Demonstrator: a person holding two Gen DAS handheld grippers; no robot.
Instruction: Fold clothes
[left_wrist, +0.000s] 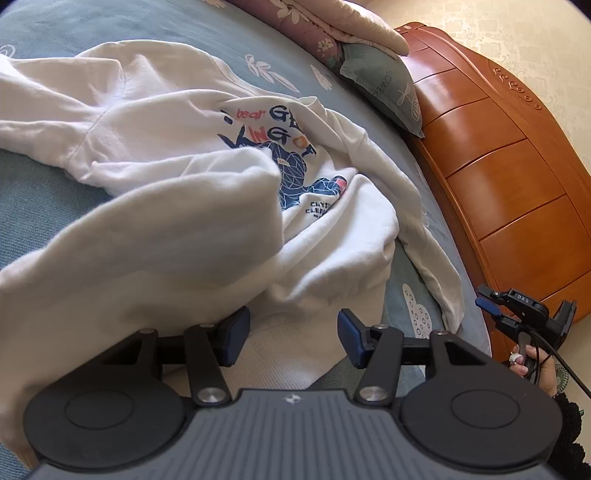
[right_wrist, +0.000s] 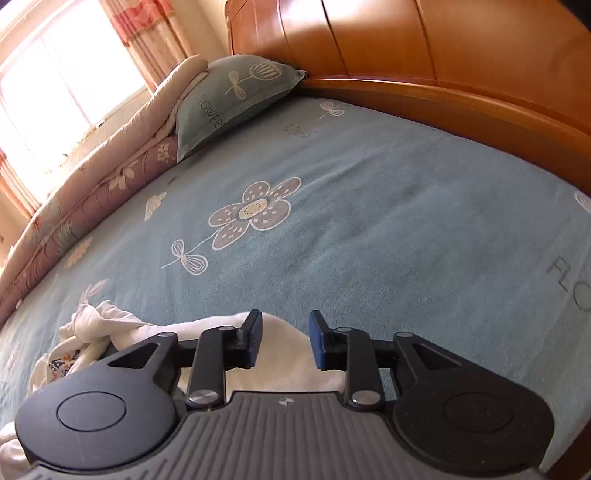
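- White sweatshirt (left_wrist: 177, 177), crumpled and unfolded, fills the frame's left and centre.
- Blue-and-orange lettered print faces up, partly covered by a fold.

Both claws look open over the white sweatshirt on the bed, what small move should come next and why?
Probably close the left claw on the ribbed hem lying between its fingers. The sweatshirt is still bunched, print half covered by a fold, and neither claw holds cloth; the right claw is open at the garment's edge.
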